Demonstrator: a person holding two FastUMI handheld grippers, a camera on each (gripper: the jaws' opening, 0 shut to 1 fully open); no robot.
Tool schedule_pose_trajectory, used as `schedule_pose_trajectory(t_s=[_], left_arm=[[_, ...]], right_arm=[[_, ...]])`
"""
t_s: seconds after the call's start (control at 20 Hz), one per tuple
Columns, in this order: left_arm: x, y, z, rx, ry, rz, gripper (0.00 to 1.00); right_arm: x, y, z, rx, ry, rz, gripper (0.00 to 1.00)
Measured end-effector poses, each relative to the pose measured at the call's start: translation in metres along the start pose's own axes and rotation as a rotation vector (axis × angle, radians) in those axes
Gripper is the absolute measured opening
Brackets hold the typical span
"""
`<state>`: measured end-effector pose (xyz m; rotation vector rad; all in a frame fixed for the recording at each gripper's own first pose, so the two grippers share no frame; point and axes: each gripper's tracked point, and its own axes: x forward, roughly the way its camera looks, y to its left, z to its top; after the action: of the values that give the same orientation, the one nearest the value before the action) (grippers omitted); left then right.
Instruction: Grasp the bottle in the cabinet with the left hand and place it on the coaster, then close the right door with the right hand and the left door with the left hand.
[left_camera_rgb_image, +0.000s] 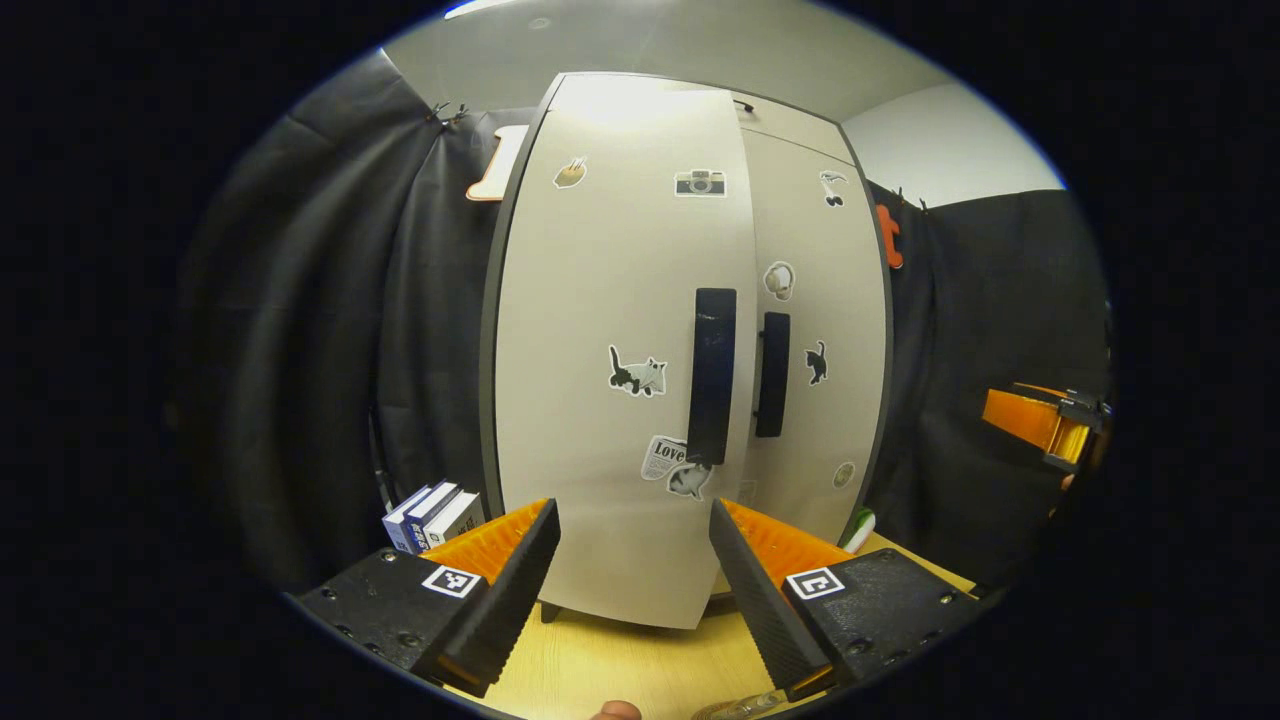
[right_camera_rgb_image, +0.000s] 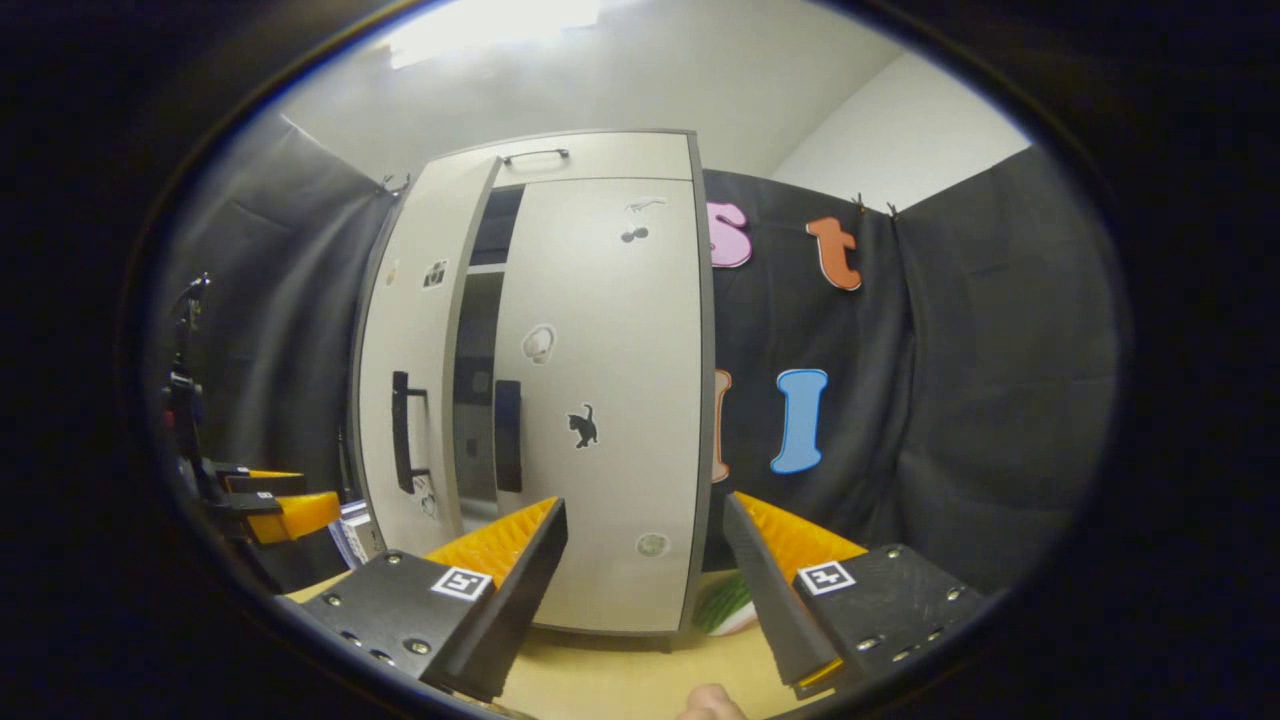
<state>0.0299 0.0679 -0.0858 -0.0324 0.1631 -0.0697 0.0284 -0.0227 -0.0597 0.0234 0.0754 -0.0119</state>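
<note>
Evidently the last step is in hand: shutting the left door with the left hand.

From the left gripper view, the left gripper (left_camera_rgb_image: 632, 510) faces the cabinet's left door (left_camera_rgb_image: 600, 300), apart from it, jaws wide and holding nothing. That door stands a little proud of the right door (left_camera_rgb_image: 815, 250) beside it, so I judge it not quite home. Its dark handle (left_camera_rgb_image: 712, 375) runs upright near the door's inner edge. The right gripper (left_camera_rgb_image: 1040, 425) hangs well off to the right of the cabinet. Some books (left_camera_rgb_image: 432, 515) stand on the table (left_camera_rgb_image: 600, 670) at the cabinet's left foot; their spines carry writing too small to read. Low on the left door, by the handle's foot, a newspaper sticker (left_camera_rgb_image: 665, 455) shows the word "Love". I cannot tell where the bottle or the coaster is.

From the right gripper view, the right gripper (right_camera_rgb_image: 645, 505) is also spread wide and empty, aimed at the right door (right_camera_rgb_image: 610, 350), which looks flush with the cabinet's frame. The left door (right_camera_rgb_image: 405, 320) angles outward, leaving a dark gap (right_camera_rgb_image: 478, 400) between the two doors. The left gripper (right_camera_rgb_image: 270, 505) sits just left of the cabinet's base.

The next move calls for pressing the left gripper flat against the left door's face near the handle and pushing until the gap is gone.
</note>
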Motion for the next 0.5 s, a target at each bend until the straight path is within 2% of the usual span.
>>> schedule_pose_trajectory(t_s=[0.1,0.25,0.3,0.5], left_arm=[[-0.0035,-0.0011,0.0009,0.003,-0.002,-0.001,0.95],[-0.0052,-0.0019,0.0048,0.009,-0.007,-0.001,0.95],[-0.0054,-0.0027,0.0057,0.01,-0.011,-0.002,0.95],[-0.0069,-0.006,0.0091,0.018,-0.018,-0.01,0.95]], right_arm=[[-0.0001,-0.0006,-0.0003,0.002,0.001,0.0,0.95],[-0.001,-0.0022,-0.0015,0.005,0.001,0.0,0.93],[-0.0015,-0.0028,-0.0013,0.005,0.002,0.0,0.96],[-0.001,-0.0017,-0.0021,0.007,0.004,0.002,0.93]])
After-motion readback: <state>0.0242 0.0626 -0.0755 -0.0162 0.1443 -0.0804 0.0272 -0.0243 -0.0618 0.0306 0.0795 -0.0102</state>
